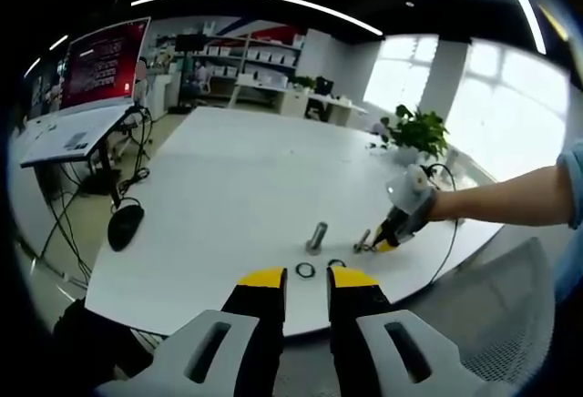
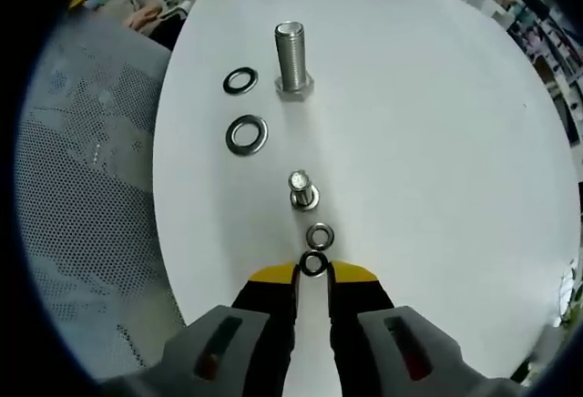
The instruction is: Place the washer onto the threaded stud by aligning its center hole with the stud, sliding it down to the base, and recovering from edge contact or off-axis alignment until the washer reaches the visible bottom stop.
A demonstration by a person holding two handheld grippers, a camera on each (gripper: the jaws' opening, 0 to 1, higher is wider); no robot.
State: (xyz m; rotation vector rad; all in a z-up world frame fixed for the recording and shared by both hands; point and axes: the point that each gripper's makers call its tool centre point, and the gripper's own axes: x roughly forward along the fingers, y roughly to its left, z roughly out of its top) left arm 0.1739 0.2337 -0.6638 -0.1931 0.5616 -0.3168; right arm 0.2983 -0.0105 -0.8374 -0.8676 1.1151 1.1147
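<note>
Down at the near edge of the white worktop (image 2: 437,124), the right hand-held gripper (image 2: 313,272) has its yellow-tipped jaws nearly together, pinching a small dark washer (image 2: 314,264) by its rim. It looks gripped edge-on so the centre hole stays free for threading. Just ahead lies a second small washer (image 2: 320,235), flat on the surface, and right beyond that stands the small threaded stud (image 2: 302,188), upright on its hex base, the likely target given the matching size. Further off rises a large threaded stud (image 2: 291,56), bright ribbed metal, with two bigger flat steel rings beside it: the large washer (image 2: 247,135) and the darker ring (image 2: 240,80).

From the left gripper view, the left hand-held gripper (image 1: 306,279) hovers over the worktop edge, jaws slightly apart and holding nothing, apparently kept clear. Across the table the right one shows low beside the small stud. The washer is not yet on any stud; lift and centring remain.
</note>
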